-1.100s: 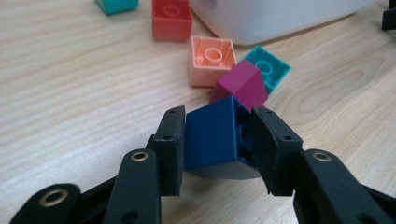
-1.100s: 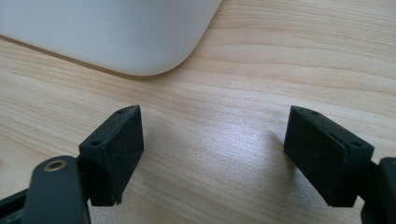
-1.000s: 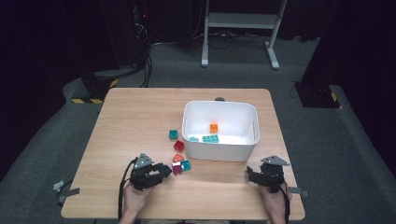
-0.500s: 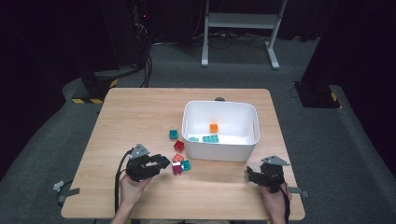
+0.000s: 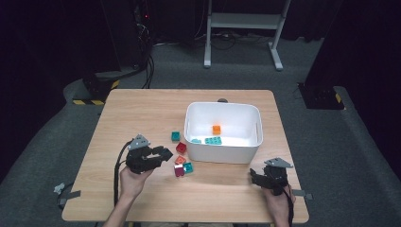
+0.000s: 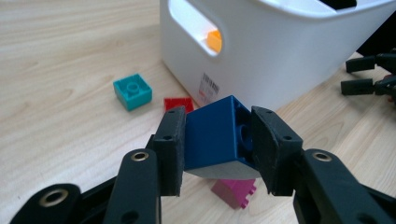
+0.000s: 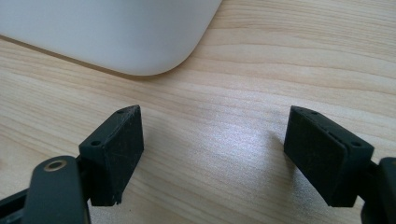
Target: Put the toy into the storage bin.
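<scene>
the left gripper (image 6: 218,149) is clamped on a blue block (image 6: 217,137) and has lifted it off the table since a second ago — probably headed for the white bin (image 5: 222,132) just beyond. farther right, the right gripper (image 7: 212,154) rests wide open, holding nothing.

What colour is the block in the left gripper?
Dark blue block, clearest in the left gripper view.

Dark blue block (image 6: 218,135) between black fingers (image 6: 172,149). Beyond the fingers: teal block (image 6: 132,91), red block (image 6: 178,103), white bin (image 6: 280,51) with orange block (image 6: 214,40) inside. Below the fingers: magenta block (image 6: 234,192). Light wood-grain worktop (image 6: 60,56).
</scene>
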